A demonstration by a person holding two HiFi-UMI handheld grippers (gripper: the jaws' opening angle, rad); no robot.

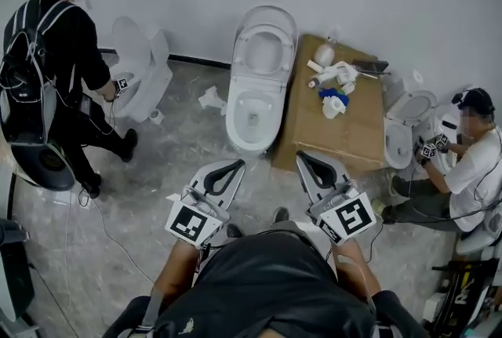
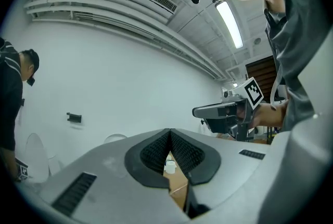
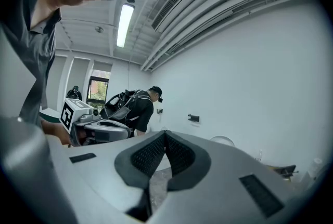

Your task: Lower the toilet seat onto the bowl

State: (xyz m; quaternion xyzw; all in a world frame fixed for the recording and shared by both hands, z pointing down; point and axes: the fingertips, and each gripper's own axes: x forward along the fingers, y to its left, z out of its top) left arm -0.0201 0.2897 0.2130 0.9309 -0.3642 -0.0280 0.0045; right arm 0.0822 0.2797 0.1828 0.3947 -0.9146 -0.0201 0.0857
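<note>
A white toilet stands against the far wall in the head view. Its seat and lid (image 1: 265,46) are raised upright, and the open bowl (image 1: 252,115) lies in front of them. Both grippers hover short of the bowl's front rim, apart from it. My left gripper (image 1: 233,166) is shut with nothing between its pads, and its own view shows the pads (image 2: 156,151) meeting at the tip. My right gripper (image 1: 304,159) is shut and empty as well, its pads (image 3: 148,155) closed together. In each gripper view the other gripper shows off to the side.
A cardboard sheet (image 1: 357,132) with white and blue fittings lies on the floor right of the toilet. One person bends over a second toilet (image 1: 145,66) at the left. Another person (image 1: 471,164) sits at a third toilet (image 1: 404,125) on the right. A cable (image 1: 110,234) trails across the floor.
</note>
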